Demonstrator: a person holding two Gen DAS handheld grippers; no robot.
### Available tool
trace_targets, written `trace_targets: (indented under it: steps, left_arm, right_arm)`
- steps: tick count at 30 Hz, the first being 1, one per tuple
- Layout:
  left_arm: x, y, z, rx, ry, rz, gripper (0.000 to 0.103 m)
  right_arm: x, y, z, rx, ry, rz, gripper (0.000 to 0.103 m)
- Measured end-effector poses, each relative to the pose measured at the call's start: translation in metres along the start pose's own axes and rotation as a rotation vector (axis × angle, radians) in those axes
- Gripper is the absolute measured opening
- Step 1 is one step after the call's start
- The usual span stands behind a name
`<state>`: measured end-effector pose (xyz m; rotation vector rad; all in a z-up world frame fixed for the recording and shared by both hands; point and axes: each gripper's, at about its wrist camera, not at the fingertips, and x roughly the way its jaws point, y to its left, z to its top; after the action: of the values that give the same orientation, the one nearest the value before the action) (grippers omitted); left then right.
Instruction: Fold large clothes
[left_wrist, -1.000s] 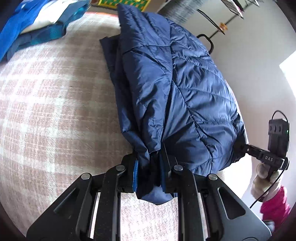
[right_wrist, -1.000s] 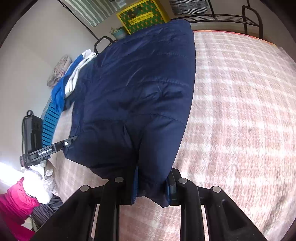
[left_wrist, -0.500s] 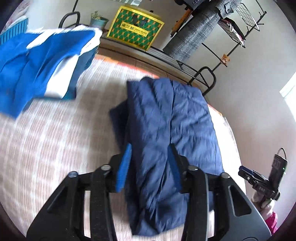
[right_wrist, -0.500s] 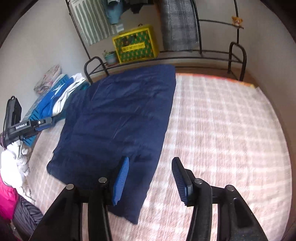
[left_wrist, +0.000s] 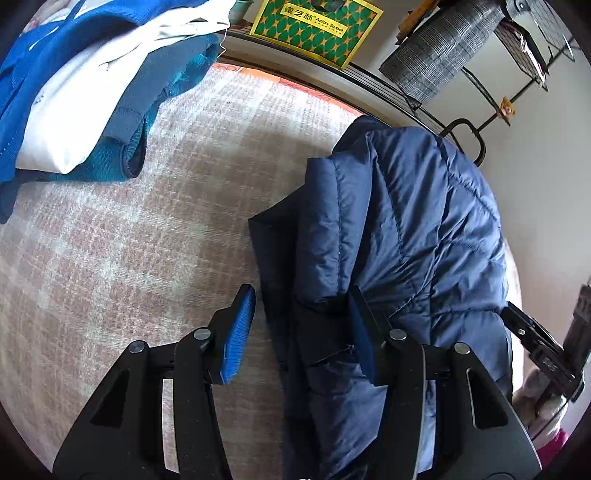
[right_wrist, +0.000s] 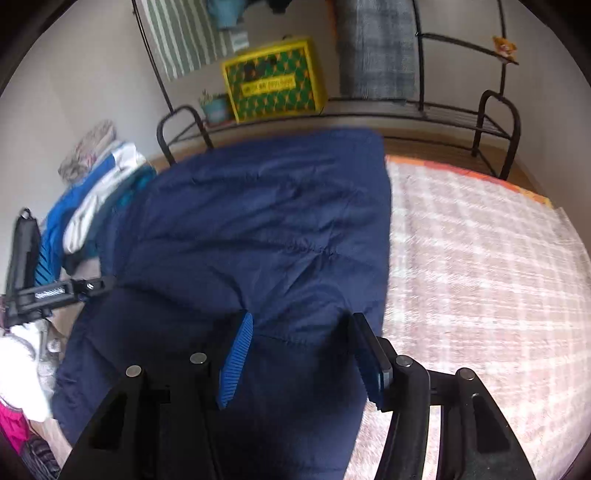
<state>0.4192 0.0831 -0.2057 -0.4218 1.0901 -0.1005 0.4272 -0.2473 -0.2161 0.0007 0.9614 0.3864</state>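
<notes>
Jacket (left_wrist: 406, 240), navy and quilted, lies folded on the pink checked blanket (left_wrist: 110, 258), while the left gripper (left_wrist: 301, 332) and the right gripper (right_wrist: 301, 354) both hover over its near edge with fingers spread apart, gripping nothing.

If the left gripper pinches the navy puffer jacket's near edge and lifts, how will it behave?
Probably floppy: the navy puffer jacket already lies in soft, creased layers on the plaid bedcover, so it should drape rather than hold shape. Its quilted padding suggests it's light for its bulk. The shell has a sheen, so it may slip between the left gripper pads.
</notes>
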Motion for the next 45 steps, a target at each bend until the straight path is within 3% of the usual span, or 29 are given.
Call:
trace_targets:
  steps: [3,5,9,13,18,23,28,31,33,37,38,42,45]
  left_arm:
    - [-0.004,0.008,0.002,-0.032,-0.002,-0.032,0.053]
    - [-0.012,0.020,0.005,-0.099,0.004,-0.098,0.053]
    - [-0.015,0.046,0.014,-0.238,0.044,-0.282,0.070]
    - [-0.005,0.071,0.019,-0.357,0.093,-0.362,0.070]
    - [0.008,0.070,0.023,-0.359,0.139,-0.432,0.070]
    - [0.011,0.055,0.021,-0.294,0.134,-0.418,0.070]
    - [0.018,0.061,0.029,-0.335,0.121,-0.466,0.070]
    - [0.021,0.060,0.032,-0.321,0.116,-0.471,0.066]
    - [0.024,0.055,0.033,-0.295,0.118,-0.463,0.057]
    - [0.032,0.042,0.033,-0.264,0.130,-0.448,0.044]
    - [0.033,0.039,0.033,-0.251,0.132,-0.435,0.035]
    - [0.020,0.031,0.034,-0.200,0.089,-0.385,0.019]
    - [0.003,0.020,0.034,-0.137,0.043,-0.353,0.015]
  right_arm:
    - [-0.006,-0.004,0.001,-0.010,0.001,0.004,0.058]
    - [-0.021,-0.015,0.000,0.014,-0.029,0.038,0.057]
    - [-0.045,-0.052,-0.010,0.101,-0.093,0.123,0.069]
    - [-0.045,-0.084,-0.018,0.176,-0.057,0.160,0.074]
    - [-0.026,-0.114,-0.032,0.303,0.014,0.345,0.080]
    - [0.000,-0.121,-0.041,0.377,0.037,0.437,0.082]
    - [0.015,-0.124,-0.040,0.425,-0.004,0.552,0.082]
    - [0.024,-0.120,-0.034,0.438,-0.028,0.584,0.074]
    - [0.030,-0.112,-0.029,0.430,-0.015,0.598,0.062]
    - [0.041,-0.085,-0.012,0.381,0.002,0.571,0.061]
    - [0.042,-0.082,-0.012,0.376,0.003,0.559,0.060]
    - [0.029,-0.072,-0.009,0.337,0.002,0.482,0.032]
    - [0.009,-0.063,-0.003,0.307,-0.012,0.421,0.023]
